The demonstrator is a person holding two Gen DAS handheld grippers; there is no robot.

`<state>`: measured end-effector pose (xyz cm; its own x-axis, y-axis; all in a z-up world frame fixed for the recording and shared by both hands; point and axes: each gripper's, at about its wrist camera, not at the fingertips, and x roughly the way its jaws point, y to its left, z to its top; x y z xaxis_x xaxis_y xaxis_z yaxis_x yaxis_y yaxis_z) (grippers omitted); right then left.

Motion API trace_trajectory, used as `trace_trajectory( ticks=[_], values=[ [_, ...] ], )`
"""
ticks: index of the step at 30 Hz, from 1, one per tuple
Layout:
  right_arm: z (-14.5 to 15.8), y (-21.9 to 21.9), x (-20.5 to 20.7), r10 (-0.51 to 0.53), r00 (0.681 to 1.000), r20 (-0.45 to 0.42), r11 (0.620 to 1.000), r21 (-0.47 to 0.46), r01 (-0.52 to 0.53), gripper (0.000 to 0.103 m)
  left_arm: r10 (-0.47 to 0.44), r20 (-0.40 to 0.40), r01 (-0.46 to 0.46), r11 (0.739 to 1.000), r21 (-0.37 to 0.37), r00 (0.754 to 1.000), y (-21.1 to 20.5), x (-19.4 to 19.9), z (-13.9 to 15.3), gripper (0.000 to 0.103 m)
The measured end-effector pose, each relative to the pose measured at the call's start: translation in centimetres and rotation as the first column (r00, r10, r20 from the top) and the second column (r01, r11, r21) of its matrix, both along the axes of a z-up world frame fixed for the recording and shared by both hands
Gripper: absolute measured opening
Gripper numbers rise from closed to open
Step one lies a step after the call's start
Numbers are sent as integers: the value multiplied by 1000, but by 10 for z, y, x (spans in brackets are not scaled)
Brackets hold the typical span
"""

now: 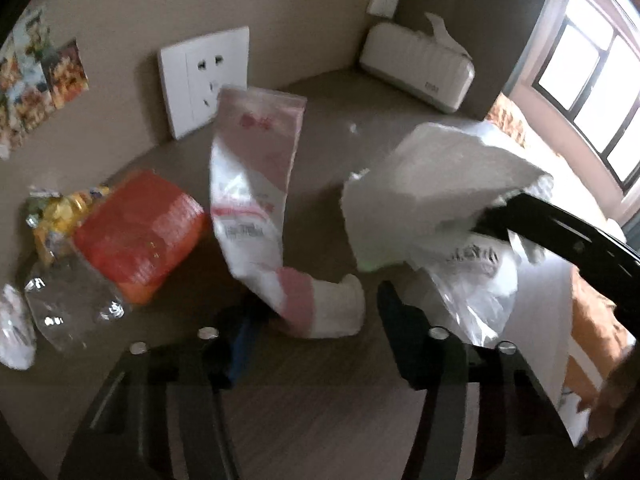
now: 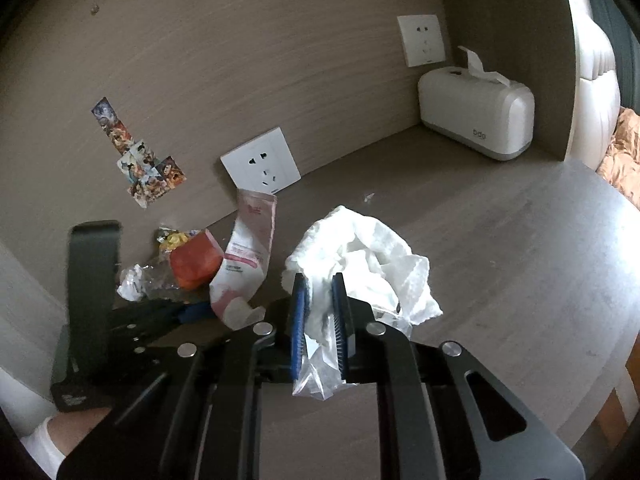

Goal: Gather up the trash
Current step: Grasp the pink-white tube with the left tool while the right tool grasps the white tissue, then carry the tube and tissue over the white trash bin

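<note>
Altogether two grippers: right gripper [image 2: 322, 308] jaws clamped on one crumpled tissue [image 2: 372, 248], left gripper's [image 1: 316, 312] on one pink-white wrapper [image 1: 256, 184].

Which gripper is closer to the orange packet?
Left. The left gripper sits just right of the orange packet; the right gripper, clamping the crumpled tissue, is farther right.

The tabletop [image 2: 500, 264] looks like matt wood-grain laminate. A crumpled white tissue [image 2: 372, 248] is soft, rough paper with clear glossy plastic film [image 2: 316, 376] beneath it. The pink-and-white wrapper [image 1: 252, 184] is shiny plastic. The tissue box [image 2: 476, 120] near the tabletop's far corner is smooth plastic.
</note>
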<state>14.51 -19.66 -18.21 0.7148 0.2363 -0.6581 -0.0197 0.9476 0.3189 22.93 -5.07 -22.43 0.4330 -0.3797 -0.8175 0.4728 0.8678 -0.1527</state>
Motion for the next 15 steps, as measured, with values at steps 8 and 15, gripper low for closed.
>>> trace_trajectory(
  ticks=[8, 15],
  values=[
    [2, -3, -1, 6, 1000, 14, 999, 45, -6, 25, -24, 34, 23, 998, 52, 999, -12, 2, 0, 42],
    [9, 1, 0, 13, 999, 34, 998, 57, -15, 5, -19, 46, 17, 999, 39, 999, -8, -2, 1, 41]
  ],
)
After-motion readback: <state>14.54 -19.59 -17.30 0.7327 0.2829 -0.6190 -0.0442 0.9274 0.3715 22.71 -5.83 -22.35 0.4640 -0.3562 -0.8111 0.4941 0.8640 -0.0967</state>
